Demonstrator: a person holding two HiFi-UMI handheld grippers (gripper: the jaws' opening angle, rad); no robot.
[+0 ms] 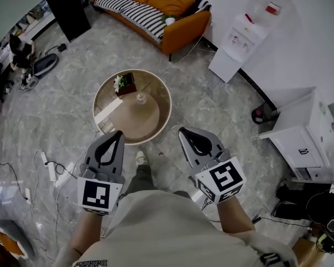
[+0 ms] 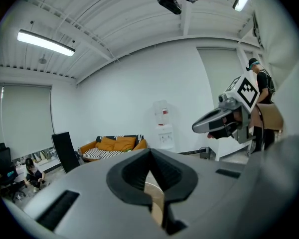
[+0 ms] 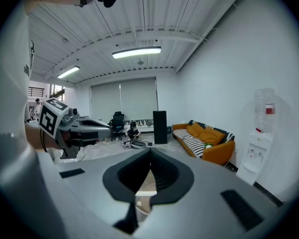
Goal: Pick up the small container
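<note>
The small container (image 1: 140,98), a pale little jar, stands near the middle of a round wooden table (image 1: 156,127) in the head view. Beside it on the table are a dark box with a plant (image 1: 126,84) and a white strip (image 1: 108,111). My left gripper (image 1: 118,133) hovers over the table's near left rim, jaws shut and empty. My right gripper (image 1: 185,131) hangs just off the near right rim, also shut and empty. In the left gripper view the left gripper (image 2: 150,153) has its jaws together, and the right gripper (image 2: 224,121) shows at the right. The right gripper (image 3: 150,153) looks the same in its own view.
An orange sofa (image 1: 156,7) with a striped throw stands beyond the table. A water dispenser (image 1: 242,38) and a white cabinet (image 1: 303,135) line the right wall. A black panel (image 1: 67,4) and a seated person (image 1: 19,49) are at the far left. Cables (image 1: 50,166) trail over the floor.
</note>
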